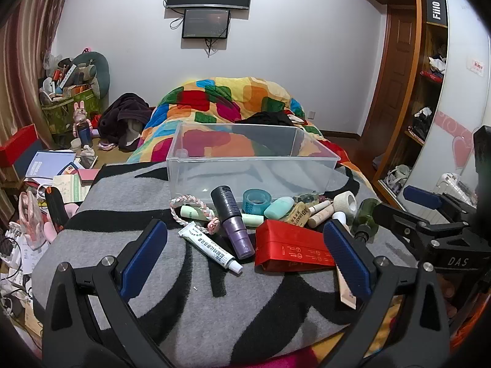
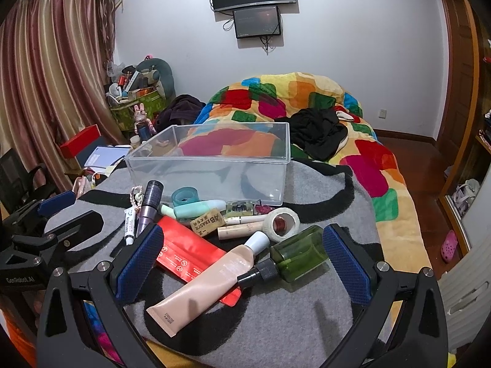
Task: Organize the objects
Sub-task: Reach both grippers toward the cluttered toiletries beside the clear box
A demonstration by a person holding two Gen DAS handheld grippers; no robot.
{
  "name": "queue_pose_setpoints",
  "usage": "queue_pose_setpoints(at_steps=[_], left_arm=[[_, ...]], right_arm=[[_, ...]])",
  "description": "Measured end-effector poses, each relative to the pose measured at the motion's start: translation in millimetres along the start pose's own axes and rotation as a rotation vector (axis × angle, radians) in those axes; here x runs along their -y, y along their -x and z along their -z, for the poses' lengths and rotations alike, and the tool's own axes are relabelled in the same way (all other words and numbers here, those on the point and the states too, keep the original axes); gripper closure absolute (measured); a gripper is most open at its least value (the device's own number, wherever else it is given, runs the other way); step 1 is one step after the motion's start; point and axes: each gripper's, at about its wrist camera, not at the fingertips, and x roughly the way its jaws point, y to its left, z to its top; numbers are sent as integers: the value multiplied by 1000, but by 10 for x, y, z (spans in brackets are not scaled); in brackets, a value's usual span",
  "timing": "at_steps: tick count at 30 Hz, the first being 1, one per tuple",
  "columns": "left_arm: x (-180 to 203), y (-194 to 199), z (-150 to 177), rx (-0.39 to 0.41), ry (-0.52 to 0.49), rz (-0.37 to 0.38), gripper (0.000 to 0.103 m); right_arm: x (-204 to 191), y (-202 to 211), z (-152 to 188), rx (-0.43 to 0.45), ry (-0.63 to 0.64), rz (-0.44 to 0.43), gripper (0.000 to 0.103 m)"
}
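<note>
A grey-and-black blanket [image 1: 190,306] covers the bed, a patchwork quilt [image 2: 377,165] heaped beyond and two wall screens [image 1: 208,6] above. Both the left fingers [image 1: 245,260] and right fingers [image 2: 242,270] stand wide apart, gripping nothing. Ahead of them toiletries lie scattered before the clear bin [image 1: 251,156]. Only the right view shows the beige tube [image 2: 208,282] and green bottle [image 2: 300,257] whole between its fingers; the left shows a white tube [image 1: 211,250]
</note>
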Motion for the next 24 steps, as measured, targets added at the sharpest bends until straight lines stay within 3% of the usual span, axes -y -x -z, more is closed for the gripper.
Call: queue_pose_setpoints(at_steps=[24], left_arm=[[-6, -15, 1, -12, 6, 20, 0]], right_arm=[[-21, -54, 20, -16, 13, 4, 0]])
